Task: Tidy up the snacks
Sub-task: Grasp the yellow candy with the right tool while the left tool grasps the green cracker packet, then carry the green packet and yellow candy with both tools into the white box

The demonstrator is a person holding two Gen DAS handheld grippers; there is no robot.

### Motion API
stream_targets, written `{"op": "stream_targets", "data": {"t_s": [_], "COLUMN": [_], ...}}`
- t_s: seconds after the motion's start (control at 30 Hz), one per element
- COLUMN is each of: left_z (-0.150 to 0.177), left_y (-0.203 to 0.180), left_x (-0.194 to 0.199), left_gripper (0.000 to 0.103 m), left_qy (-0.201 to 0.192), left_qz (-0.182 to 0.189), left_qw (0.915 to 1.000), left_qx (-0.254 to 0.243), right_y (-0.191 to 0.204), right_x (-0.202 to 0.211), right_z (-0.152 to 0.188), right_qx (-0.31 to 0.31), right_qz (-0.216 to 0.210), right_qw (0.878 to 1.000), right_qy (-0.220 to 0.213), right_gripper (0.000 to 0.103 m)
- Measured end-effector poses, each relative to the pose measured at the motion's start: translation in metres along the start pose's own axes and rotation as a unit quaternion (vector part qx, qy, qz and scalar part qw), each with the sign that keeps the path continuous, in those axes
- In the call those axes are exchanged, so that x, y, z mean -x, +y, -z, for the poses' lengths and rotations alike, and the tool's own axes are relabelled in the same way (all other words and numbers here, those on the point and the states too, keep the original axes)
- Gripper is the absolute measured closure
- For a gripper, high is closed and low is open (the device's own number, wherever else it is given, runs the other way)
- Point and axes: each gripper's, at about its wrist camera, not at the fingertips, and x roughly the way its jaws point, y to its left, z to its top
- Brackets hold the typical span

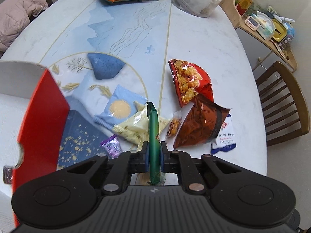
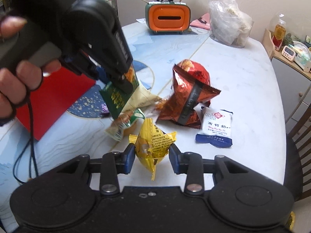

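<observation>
1. The red box [image 1: 40,116] stands at the tabletop's [image 1: 223,62] left edge, just left of the left gripper [image 1: 154,151].
2. That gripper's fingers are clamped on an upright green packet [image 1: 153,136], long axis pointing away.
3. The right gripper [image 2: 152,155], half-open, brackets a yellow packet [image 2: 153,141]; contact unclear.

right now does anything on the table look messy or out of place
Yes: the snack packets lie in a loose heap on the table, not sorted. A brown bag leans crumpled on a red bag. Each gripper holds one packet: left a green packet, right a yellow packet.
</observation>
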Motion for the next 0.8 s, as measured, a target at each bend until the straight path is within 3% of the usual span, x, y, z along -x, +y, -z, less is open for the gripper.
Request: {"op": "stream_targets", "data": {"t_s": [0.43, 0.8], "left_z": [0.024, 0.037], "left_y": [0.046, 0.111], "left_x": [0.084, 0.137], "left_gripper": [0.093, 0.093], "left_qy": [-0.03, -0.047], "left_qz": [0.034, 0.03], "left_qw": [0.9988, 0.9985], "left_qx": [-0.018, -0.001], "right_y": [0.061, 0.118], "right_x": [0.054, 0.069], "right_z": [-0.023, -0.05], "right_qx": [0.022, 0.045], "right_qz": [-0.019, -0.046], "right_qw": [0.999, 0.996], "right_qy": [-0.037, -0.061], "right_gripper": [0.068, 0.068]}}
